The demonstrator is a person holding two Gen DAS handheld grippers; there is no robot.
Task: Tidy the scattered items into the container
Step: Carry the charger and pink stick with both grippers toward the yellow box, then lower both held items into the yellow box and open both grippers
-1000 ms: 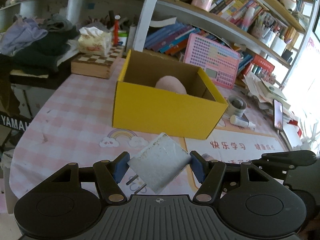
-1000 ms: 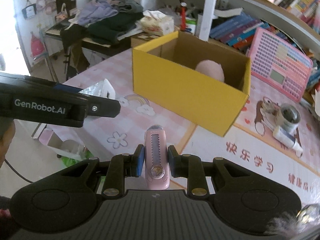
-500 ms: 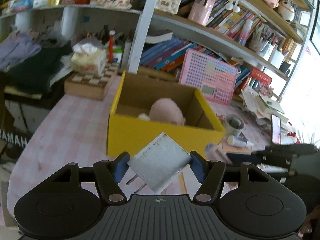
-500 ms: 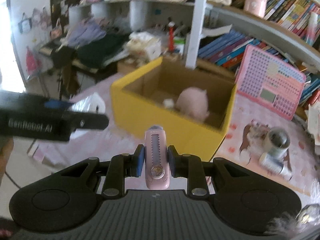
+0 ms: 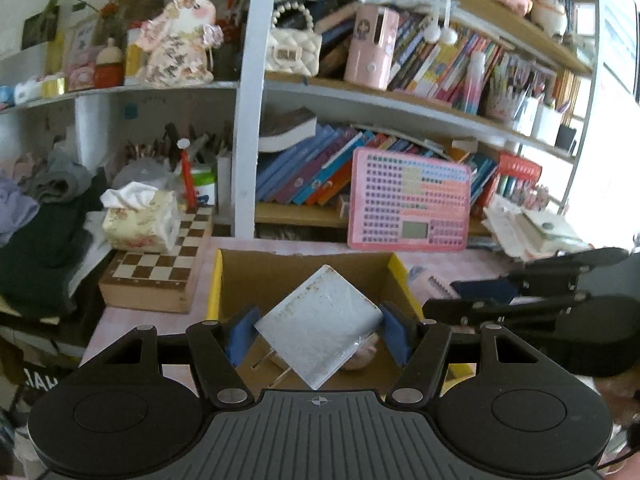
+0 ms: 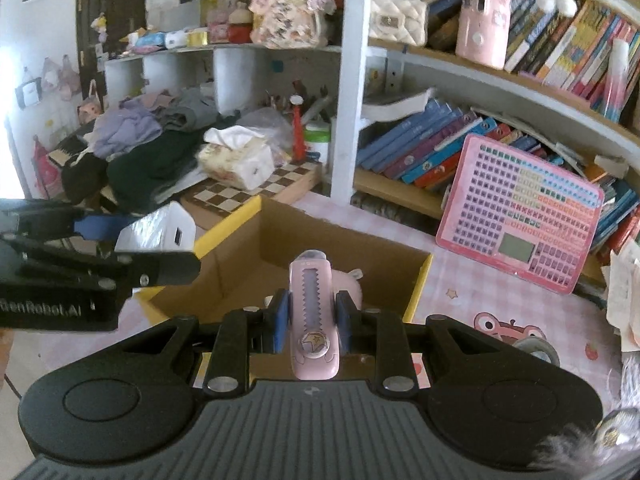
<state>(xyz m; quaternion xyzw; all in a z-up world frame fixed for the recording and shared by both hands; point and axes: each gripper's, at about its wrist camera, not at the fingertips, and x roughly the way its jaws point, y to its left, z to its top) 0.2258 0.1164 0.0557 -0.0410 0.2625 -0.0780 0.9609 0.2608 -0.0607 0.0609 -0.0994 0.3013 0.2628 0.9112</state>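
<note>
The yellow box (image 5: 214,284) sits at the lower centre of both views, under both grippers. The left gripper (image 5: 318,330) clamps a white charger (image 5: 316,328) tilted cornerwise; the right gripper (image 6: 311,318) pinches a pink utility knife (image 6: 313,316) above a pink plush toy (image 6: 352,286) inside.

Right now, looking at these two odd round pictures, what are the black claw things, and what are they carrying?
No robot here: a person holds a two-finger gripper in each hand, and each carries a wide-angle camera looking forward along its fingers. That gives one picture per hand. The left gripper is clamped on a white plug-in charger, prongs showing beneath. The right gripper is clamped on a pink utility knife. Both hang above an open yellow cardboard box that already holds something pink and soft. The box sits on a pink checked table; beside it a pink learning tablet leans on the bookshelf, and a tissue pack lies on a chessboard.
</note>
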